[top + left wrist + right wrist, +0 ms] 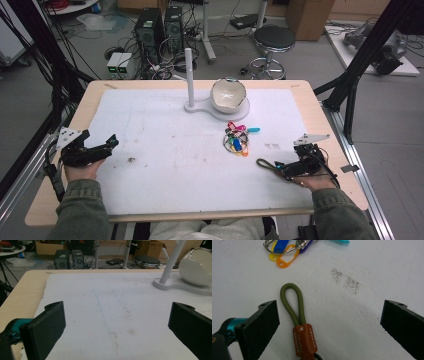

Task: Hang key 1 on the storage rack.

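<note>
Right gripper (278,166) hovering with jaws spread over an olive-green cord loop with a stitched brown leather tab (298,320).

In the right gripper view the cord loop is lying flat on the white mat (362,322) between the two black jaws, closer to the left one and touching neither, so nothing is being grasped; the bunch of coloured plastic key tags on a metal ring (284,250) is sitting just beyond it. In the high view that bunch is lying near the middle of the mat, in front of the white cracked-egg-shaped bowl on its white stand with an upright post (228,95). The left gripper (107,145) is resting at the mat's left edge, well apart from the cord, its jaws also spread and holding nothing.
</note>
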`<state>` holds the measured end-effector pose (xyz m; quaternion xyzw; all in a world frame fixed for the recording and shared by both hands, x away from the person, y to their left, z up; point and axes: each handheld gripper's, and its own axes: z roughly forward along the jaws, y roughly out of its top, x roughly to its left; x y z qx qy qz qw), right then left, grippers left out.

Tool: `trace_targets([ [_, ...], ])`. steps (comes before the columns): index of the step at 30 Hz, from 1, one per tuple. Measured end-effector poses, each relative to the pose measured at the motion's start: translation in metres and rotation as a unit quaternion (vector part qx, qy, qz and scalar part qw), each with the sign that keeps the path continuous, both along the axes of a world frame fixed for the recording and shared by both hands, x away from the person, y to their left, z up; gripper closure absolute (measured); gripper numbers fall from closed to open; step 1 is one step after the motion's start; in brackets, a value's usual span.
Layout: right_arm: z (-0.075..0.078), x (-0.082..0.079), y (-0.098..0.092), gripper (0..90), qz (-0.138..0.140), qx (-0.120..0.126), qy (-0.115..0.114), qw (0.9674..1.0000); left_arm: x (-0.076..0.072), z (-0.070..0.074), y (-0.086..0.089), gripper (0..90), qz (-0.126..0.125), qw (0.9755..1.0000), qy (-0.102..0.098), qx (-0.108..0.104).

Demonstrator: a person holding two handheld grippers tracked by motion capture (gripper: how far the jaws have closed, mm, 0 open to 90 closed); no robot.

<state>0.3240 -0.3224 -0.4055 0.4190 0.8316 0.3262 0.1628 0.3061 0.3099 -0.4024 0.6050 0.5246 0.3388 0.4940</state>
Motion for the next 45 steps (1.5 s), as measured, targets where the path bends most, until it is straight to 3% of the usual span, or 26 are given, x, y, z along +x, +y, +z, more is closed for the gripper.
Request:
trace_targets([
  [6, -0.008, 0.001, 0.000, 3.8, 0.010, -0.012, 0.038, 0.9992, 0.000, 0.000, 0.000, 1.7, 0.000, 1.0000, 0.001, 0.000],
  [11, -0.011, 0.002, 0.001, 6.7, 0.013, -0.020, 0.050, 0.9985, 0.000, 0.000, 0.000, 1.7, 0.000, 1.0000, 0.001, 0.002],
  [12, -0.010, 0.002, 0.000, 13.5, 0.018, -0.019, 0.053, 0.9983, 0.000, 0.000, 0.000, 1.7, -0.001, 1.0000, 0.001, 0.002],
  [14, -0.010, 0.002, 0.000, 16.6, 0.020, -0.019, 0.054, 0.9982, 0.000, 0.000, 0.000, 1.7, 0.000, 1.0000, 0.001, 0.001],
  [15, -0.010, 0.002, -0.001, 23.5, 0.025, -0.020, 0.059, 0.9977, 0.000, 0.000, 0.000, 1.7, 0.000, 1.0000, 0.000, 0.001],
  [23, -0.015, 0.002, 0.002, 40.1, 0.047, -0.027, 0.082, 0.9952, 0.000, 0.000, -0.001, 1.7, -0.001, 1.0000, 0.000, 0.002],
  [28, -0.016, 0.002, 0.006, 60.2, 0.071, -0.032, 0.095, 0.9924, 0.000, 0.000, -0.001, 1.7, -0.001, 1.0000, 0.000, 0.003],
  [29, -0.016, 0.000, 0.008, 68.9, 0.073, -0.041, 0.089, 0.9925, 0.000, 0.000, -0.001, 1.7, -0.002, 1.0000, 0.001, 0.004],
  [33, -0.015, -0.001, 0.008, 72.6, 0.067, -0.033, 0.097, 0.9924, 0.000, 0.000, -0.001, 1.7, -0.001, 1.0000, -0.001, 0.002],
  [38, -0.015, -0.002, 0.009, 74.0, 0.067, -0.035, 0.086, 0.9934, 0.000, 0.000, -0.001, 1.7, -0.001, 1.0000, -0.001, 0.003],
  [45, -0.013, -0.001, 0.007, 74.4, 0.062, -0.015, 0.090, 0.9939, 0.000, 0.000, -0.001, 1.7, -0.001, 1.0000, -0.001, 0.002],
])
